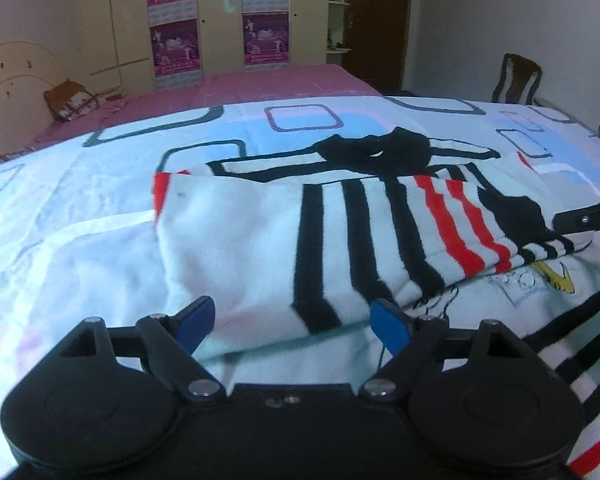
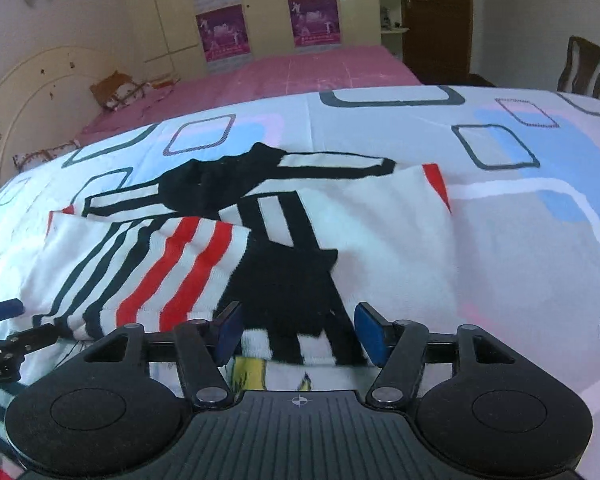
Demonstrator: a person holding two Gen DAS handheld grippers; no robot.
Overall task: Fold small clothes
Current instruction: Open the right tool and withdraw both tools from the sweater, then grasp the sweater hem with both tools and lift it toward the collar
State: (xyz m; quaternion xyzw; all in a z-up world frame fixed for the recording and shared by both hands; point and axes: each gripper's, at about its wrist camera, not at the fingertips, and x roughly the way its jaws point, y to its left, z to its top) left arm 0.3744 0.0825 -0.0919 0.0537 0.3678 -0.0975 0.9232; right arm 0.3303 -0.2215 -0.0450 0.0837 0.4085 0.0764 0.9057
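Observation:
A small white shirt (image 1: pixel 240 232) with black and red stripes and a black collar (image 1: pixel 376 152) lies flat on the patterned sheet. Both sleeves are folded in across its body; the striped one (image 2: pixel 172 264) ends in a black cuff (image 2: pixel 292 280). My left gripper (image 1: pixel 292 320) hovers open at the near edge of the left fold, with the cloth lying between and below its blue pads, untouched. My right gripper (image 2: pixel 300 332) stands open just over the black cuff, gripping nothing. Each gripper shows at the edge of the other's view: the right gripper (image 1: pixel 580 216) and the left gripper (image 2: pixel 4 320).
The white sheet (image 1: pixel 60 240) with blue and grey squares covers the near part of a bed; a pink cover (image 1: pixel 280 80) lies beyond it. A headboard (image 1: pixel 4 80) stands at the left, a wardrobe (image 1: pixel 220 20) with posters behind, a wooden chair (image 1: pixel 516 80) at the right.

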